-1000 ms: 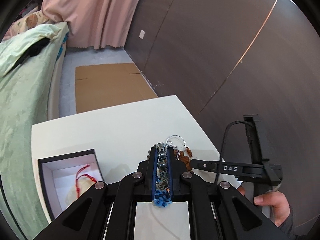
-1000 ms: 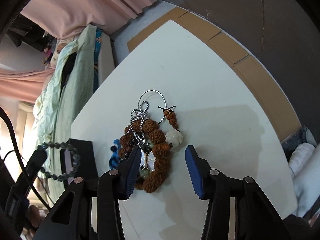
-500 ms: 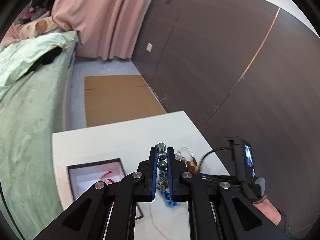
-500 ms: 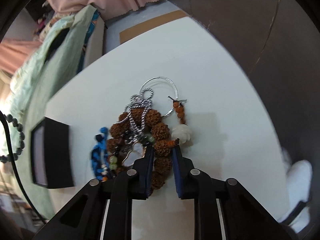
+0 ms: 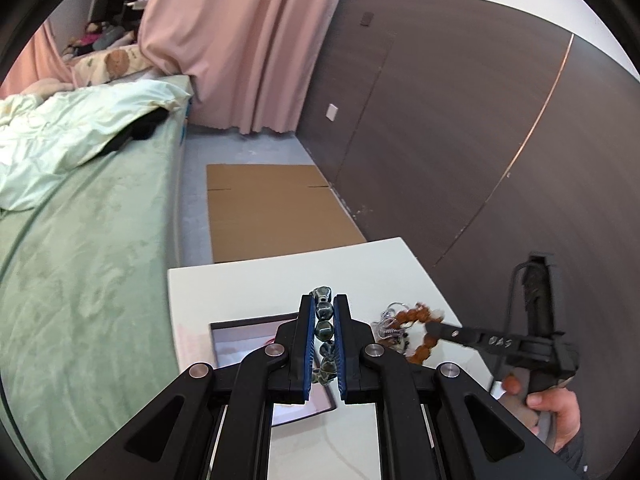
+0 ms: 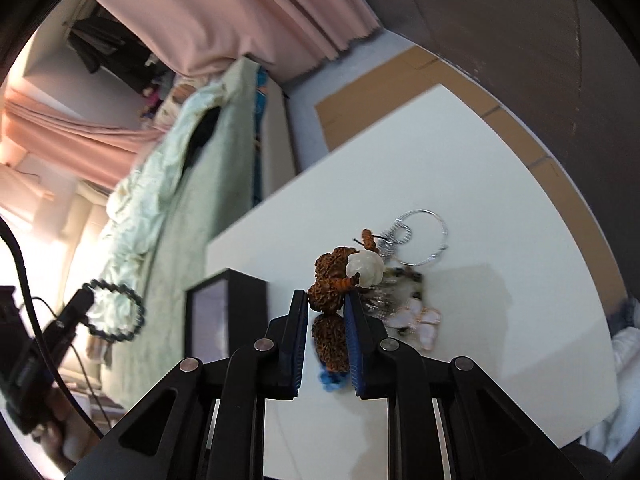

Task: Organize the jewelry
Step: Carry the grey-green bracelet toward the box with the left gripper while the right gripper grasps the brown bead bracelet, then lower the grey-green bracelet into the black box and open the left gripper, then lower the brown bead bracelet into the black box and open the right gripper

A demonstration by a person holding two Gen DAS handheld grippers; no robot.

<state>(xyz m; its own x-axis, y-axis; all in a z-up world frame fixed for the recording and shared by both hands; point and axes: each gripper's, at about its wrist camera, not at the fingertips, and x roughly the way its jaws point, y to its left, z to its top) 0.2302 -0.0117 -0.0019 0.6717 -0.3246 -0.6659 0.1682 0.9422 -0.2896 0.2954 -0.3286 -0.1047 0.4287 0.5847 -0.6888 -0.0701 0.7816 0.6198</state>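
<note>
- The left tool [image 5: 323,344] is pinching a dark green bead bracelet [image 5: 324,322] between its blue-lined fingers [image 5: 306,344], held up in the air above the black box [image 5: 256,334].
- From the right wrist view that same bracelet hangs as a full loop from the left tool's tip, out to the left over the bed [image 6: 188,216].
- The black box sits open on the white worktop [image 5: 256,284], near its left edge; its pale lining shows, with a bit of red cord [image 5: 273,339] inside, mostly hidden by the tool.
- The right tool [image 6: 326,320] is clamped on a brown knobbly-bead bracelet [image 6: 330,280], lifted off the worktop; a white carved flower bead [image 6: 365,267] rides on it just past the fingertips.
- Under and beside it the rest of the jewelry lies in a heap on the worktop: a silver ring with twisted chain [image 6: 420,236], a pale pink piece [image 6: 420,318] and something blue [image 6: 332,378] near the tool's base.
- A flattened cardboard sheet [image 5: 272,208] lies on the floor beyond the worktop, with a pink curtain [image 5: 240,40] behind.
</note>
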